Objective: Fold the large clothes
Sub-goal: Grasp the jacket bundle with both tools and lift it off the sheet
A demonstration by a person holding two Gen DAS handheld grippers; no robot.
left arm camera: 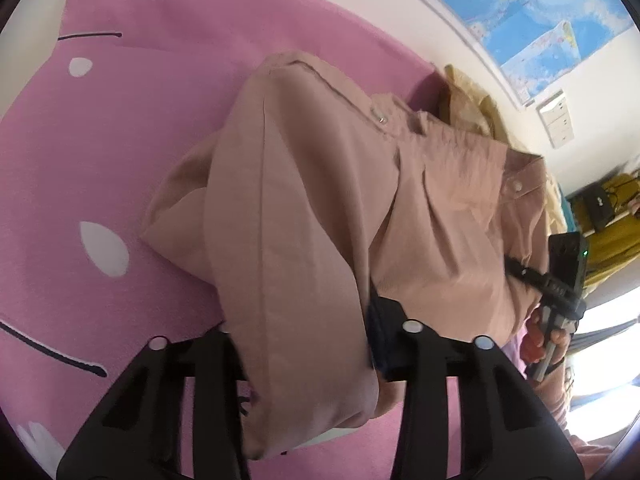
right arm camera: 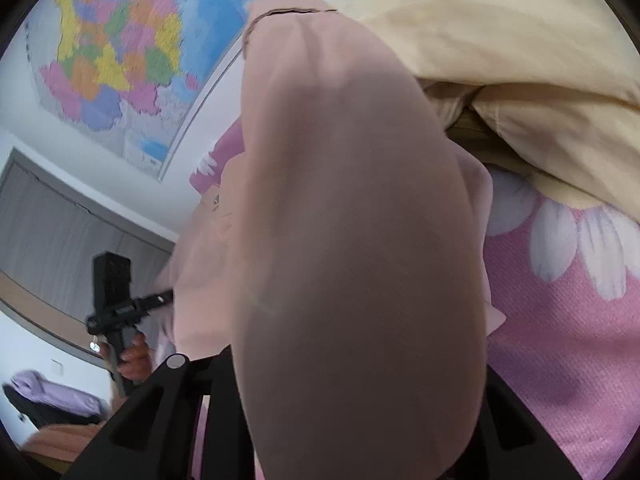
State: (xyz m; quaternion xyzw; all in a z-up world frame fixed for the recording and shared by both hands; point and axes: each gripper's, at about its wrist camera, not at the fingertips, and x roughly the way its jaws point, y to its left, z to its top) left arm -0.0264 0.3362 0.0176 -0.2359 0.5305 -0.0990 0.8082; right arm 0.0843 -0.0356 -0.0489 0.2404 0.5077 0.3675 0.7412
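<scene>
Pink-beige garment (left arm camera: pixel 320 208) lifted off the bed (left arm camera: pixel 100 140), hem pinched by left gripper (left arm camera: pixel 316 344) & right gripper (right arm camera: pixel 352 380). Fold barely begun; halving & flattening left, I'd say.

I count one dusty-pink garment (left arm camera: pixel 320 208) with two metal snaps showing, one pink flowered bedsheet (left arm camera: pixel 120 140) under it, and one pale yellow quilt (right arm camera: pixel 500 40). I have two grippers, left (left arm camera: pixel 308 360) and right (right arm camera: pixel 352 380). On the wall I see two maps (left arm camera: pixel 540 12).
</scene>
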